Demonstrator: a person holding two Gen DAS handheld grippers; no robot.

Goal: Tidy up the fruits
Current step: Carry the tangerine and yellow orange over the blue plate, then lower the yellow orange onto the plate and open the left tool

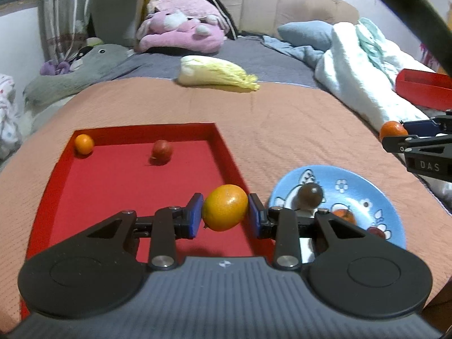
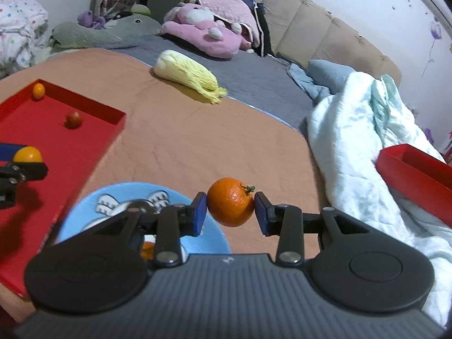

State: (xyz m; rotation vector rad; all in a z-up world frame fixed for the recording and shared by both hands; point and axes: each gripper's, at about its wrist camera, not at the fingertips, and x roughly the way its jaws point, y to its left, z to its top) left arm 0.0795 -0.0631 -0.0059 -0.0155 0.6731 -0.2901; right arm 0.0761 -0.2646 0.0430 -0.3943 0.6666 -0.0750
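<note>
My left gripper [image 1: 225, 208] is shut on a yellow-orange citrus fruit [image 1: 225, 208] and holds it above the right edge of the red tray [image 1: 118, 186]. The tray holds a small orange fruit [image 1: 84, 144] in its far left corner and a red fruit [image 1: 161, 150]. My right gripper [image 2: 231, 206] is shut on an orange tangerine [image 2: 230, 205] with a green stem, above the peach cloth just right of the blue plate [image 2: 84, 217]. The plate [image 1: 364, 195] holds a dark brown fruit [image 1: 310, 195], an orange fruit [image 1: 343, 216] and a red fruit [image 1: 377, 231].
A napa cabbage [image 1: 214, 75] lies at the far edge of the peach cloth [image 1: 282, 130]. A second red tray [image 2: 418, 180] sits at the right on a white blanket [image 2: 361, 141]. Plush toys [image 1: 180, 28] and pillows lie on the bed behind.
</note>
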